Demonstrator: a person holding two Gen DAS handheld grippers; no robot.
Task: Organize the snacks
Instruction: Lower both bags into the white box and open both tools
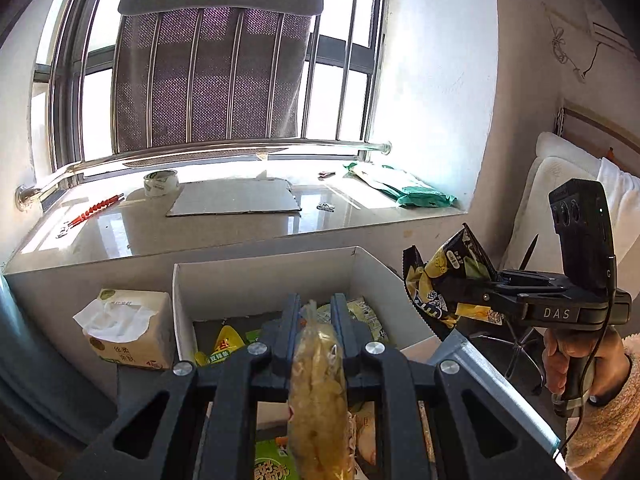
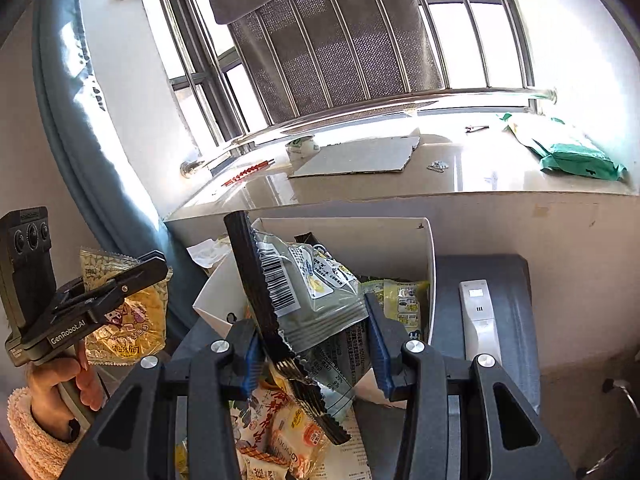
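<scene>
Snacks fill a white box (image 1: 360, 276) below the windowsill: yellow and green packets. Left gripper (image 1: 316, 312) is clamped on a clear yellow snack bag (image 1: 318, 392); right gripper (image 2: 316, 332) pinches a grey-and-black packet (image 2: 312, 296) with barcode and serrated edges, above the box.

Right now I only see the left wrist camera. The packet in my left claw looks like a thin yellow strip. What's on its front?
Observer: In the right wrist view the yellow packet shows a flat printed face with cartoon drawings. The left claw is shut on its upper part.
Operator: Is anything beside the box?
Observer: Yes, a white remote lies on the grey surface, just right of the white box.
Operator: And the other packet's back?
Observer: The black packet in the right claw has a grey back with a barcode.
</scene>
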